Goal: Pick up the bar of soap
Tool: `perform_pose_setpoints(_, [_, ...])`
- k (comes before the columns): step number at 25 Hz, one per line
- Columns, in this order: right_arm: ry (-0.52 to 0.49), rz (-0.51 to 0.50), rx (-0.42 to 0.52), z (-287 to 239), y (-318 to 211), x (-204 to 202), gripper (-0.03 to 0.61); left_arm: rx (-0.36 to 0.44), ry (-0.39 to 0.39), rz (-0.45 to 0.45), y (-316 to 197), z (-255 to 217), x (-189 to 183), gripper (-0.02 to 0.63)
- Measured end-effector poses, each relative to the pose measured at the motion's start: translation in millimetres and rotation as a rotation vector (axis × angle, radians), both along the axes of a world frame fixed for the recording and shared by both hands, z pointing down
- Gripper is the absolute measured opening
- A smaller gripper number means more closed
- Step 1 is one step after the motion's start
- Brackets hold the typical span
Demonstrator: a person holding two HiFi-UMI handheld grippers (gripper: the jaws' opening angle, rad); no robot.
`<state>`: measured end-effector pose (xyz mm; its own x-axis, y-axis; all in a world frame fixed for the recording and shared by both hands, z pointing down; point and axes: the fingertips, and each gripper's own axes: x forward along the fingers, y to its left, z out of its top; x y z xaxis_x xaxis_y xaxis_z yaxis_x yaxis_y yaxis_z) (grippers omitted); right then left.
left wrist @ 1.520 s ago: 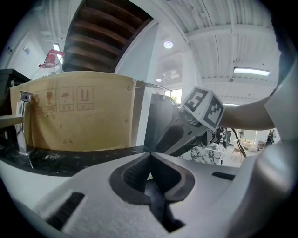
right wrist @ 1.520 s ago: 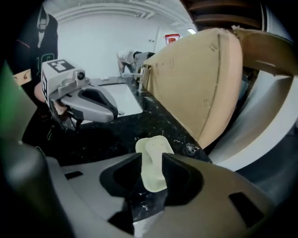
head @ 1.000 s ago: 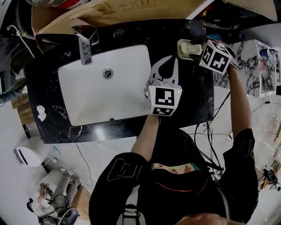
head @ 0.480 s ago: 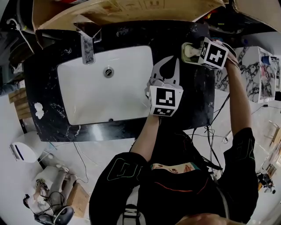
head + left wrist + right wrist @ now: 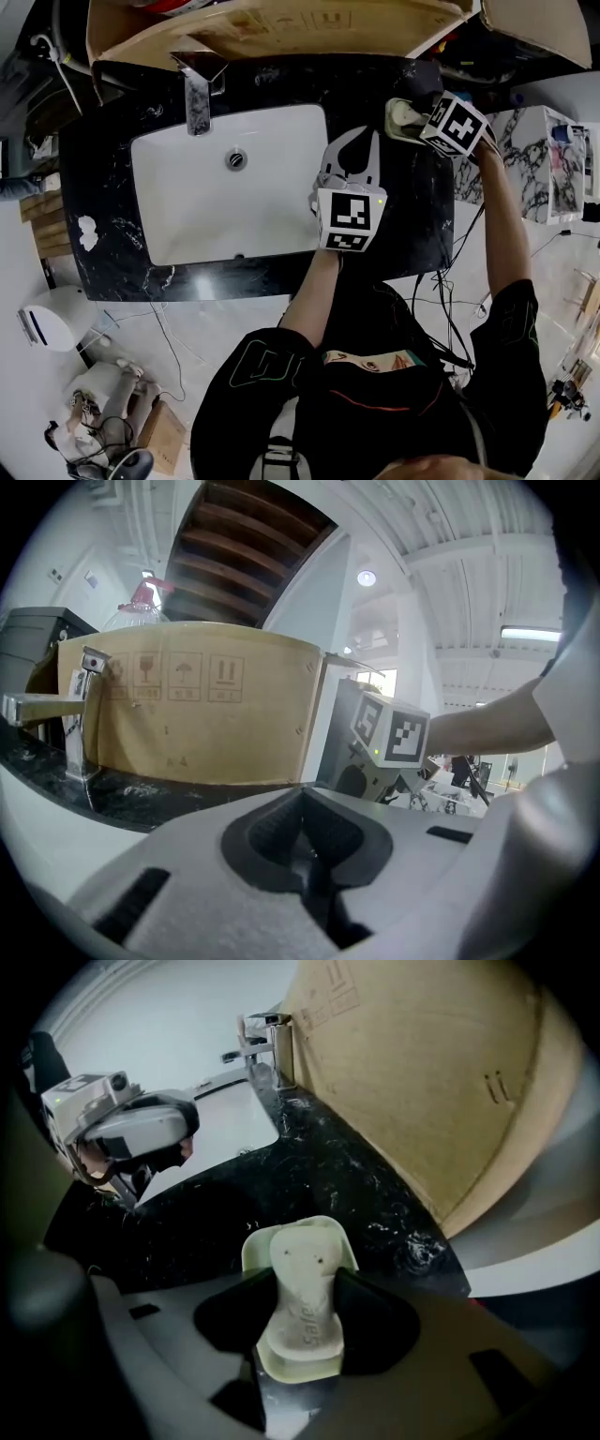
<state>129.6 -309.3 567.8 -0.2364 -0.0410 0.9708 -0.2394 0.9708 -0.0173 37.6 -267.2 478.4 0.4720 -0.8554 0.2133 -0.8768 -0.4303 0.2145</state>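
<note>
Here we see a black marble counter [image 5: 103,187] with a white sink [image 5: 187,216] set into it, a chrome faucet [image 5: 198,103] at its far rim and a sheet of cardboard [image 5: 281,23] standing behind. The bar of soap [image 5: 302,1302] lies in a pale green soap dish [image 5: 253,1246] on the counter's far right corner, well to the right of the sink and close to the cardboard's lower edge. It is a whitish bar with a narrowed waist and raised lettering on top, of which we can read only part.

The right gripper [image 5: 307,1279] points steeply down over the dish. Its jaws have just been closing, and the bar is between them. In the right gripper view we find the two dark pads [image 5: 366,1312] lying against the bar's waist, one on each side, while the bar's wider ends stick out beyond them. The bar sits in the dish, and the dish sits on the counter. From the head view we see this gripper's marker cube [image 5: 457,124] just right of the dish, covering most of the bar.

The left gripper [image 5: 359,134] hangs nearly level above the counter, just right of the sink's right rim and nearer to the person than the dish. In the left gripper view we see its fingers drawn together, the dark pads meeting in a narrow seam with nothing held between them. It is apart from the dish and from the right gripper.
</note>
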Motion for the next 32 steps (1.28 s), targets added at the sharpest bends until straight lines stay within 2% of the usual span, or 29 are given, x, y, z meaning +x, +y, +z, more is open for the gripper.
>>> perform_pose_setpoints(3, [-0.036,0.058,0.062,-6.1,0.4,2.2,0.199,0.012,0.000,-0.012,4.1,-6.5,-7.0,0.008])
perform_pose_setpoints(7, [-0.133,0.178,0.198,-27.9,-3.2,6.1,0.198,0.030,-0.001,-0.016,12.0,-17.9,-10.4,0.008])
perform_pose_setpoints(13, [-0.262,0.291,0.319,-72.0,10.7,14.3,0.196,0.082,-0.003,-0.004,24.6,-42.8,-7.2,0.008])
perform_pose_setpoints(16, [-0.379,0.377,0.376,-103.9,21.7,17.0,0.195,0.101,-0.005,-0.010,30.0,-54.5,-10.8,0.008])
perform_pose_setpoints(23, [-0.722,0.597,0.494,-181.7,60.5,29.2,0.190,0.174,-0.034,0.005,44.3,-92.7,-10.2,0.009])
perform_pose_setpoints(32, [-1.022,0.820,0.606,-216.0,136.3,50.5,0.184,0.251,-0.084,0.064,72.0,-130.6,6.5,0.009])
